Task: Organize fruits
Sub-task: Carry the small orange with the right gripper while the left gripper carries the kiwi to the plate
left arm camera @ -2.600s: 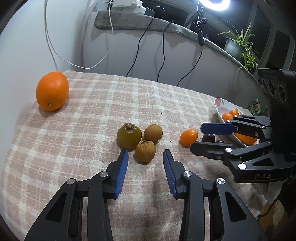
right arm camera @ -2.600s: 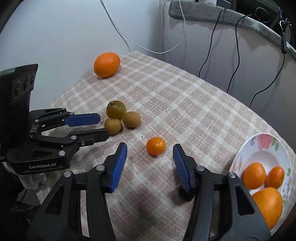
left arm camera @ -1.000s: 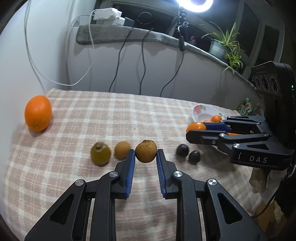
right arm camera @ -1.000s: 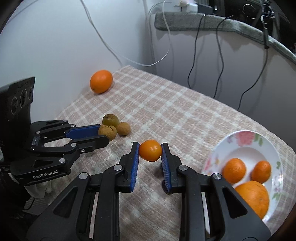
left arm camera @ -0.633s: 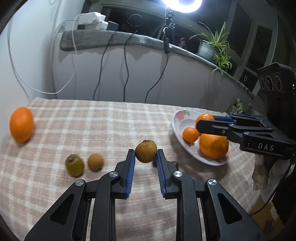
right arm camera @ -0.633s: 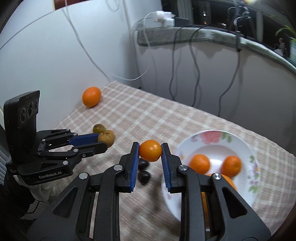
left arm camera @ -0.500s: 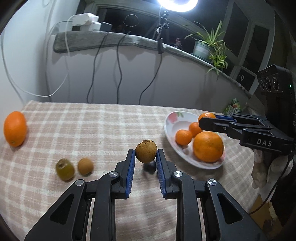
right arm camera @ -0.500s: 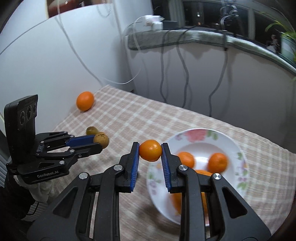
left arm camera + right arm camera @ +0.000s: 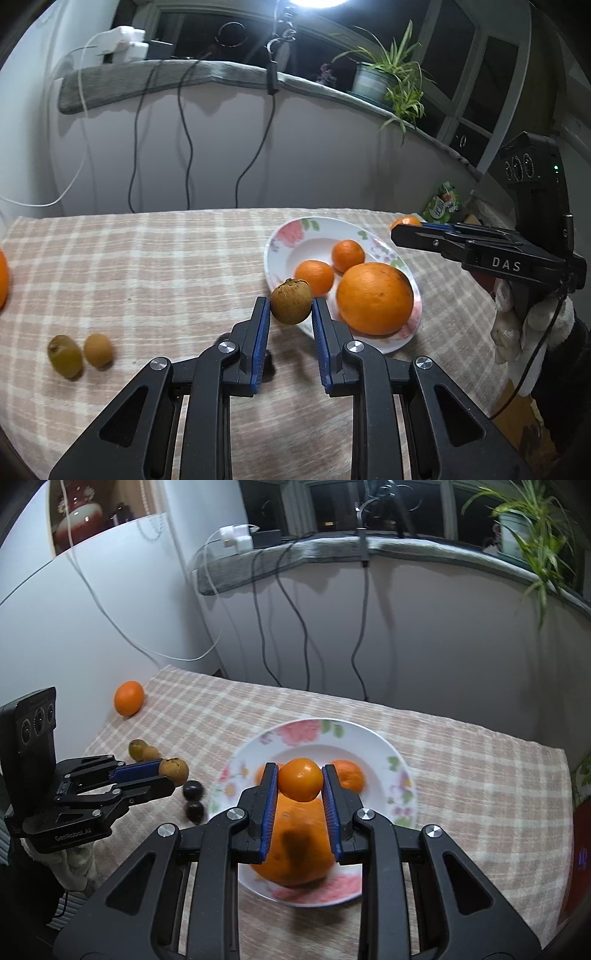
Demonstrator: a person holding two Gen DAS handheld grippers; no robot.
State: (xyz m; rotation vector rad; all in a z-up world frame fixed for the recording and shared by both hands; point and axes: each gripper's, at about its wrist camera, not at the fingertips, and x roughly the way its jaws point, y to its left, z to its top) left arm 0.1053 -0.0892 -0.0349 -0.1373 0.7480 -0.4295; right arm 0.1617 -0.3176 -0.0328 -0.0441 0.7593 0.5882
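1. The left gripper [image 9: 291, 314] is clamped on a brown fruit [image 9: 291, 301], which is held between the blue pads [image 9: 261, 332] above the cloth [image 9: 147, 266], at about 7 o'clock of the plate [image 9: 295, 240]. The fruit is gripped across its middle, probably so that it cannot roll out.
2. The right gripper [image 9: 300, 786] is closed on a small orange [image 9: 300, 779] and is held over the plate, directly above the large orange [image 9: 295, 853]. A release there is judged likely to make the small orange roll off the larger one; a shift toward the bare centre [image 9: 314, 753] at 12 o'clock seems safer.
3. Three oranges are seen lying in the plate, evidently the collection point for citrus.
4. A green fruit [image 9: 64, 356] and a tan fruit [image 9: 98, 350] are left touching on the cloth at 9 o'clock of the left gripper; two dark fruits [image 9: 193, 799] lie just beside the plate's 9 o'clock rim.
5. A loose orange [image 9: 128, 698] rests well apart, at the cloth's far left edge, not yet gathered.
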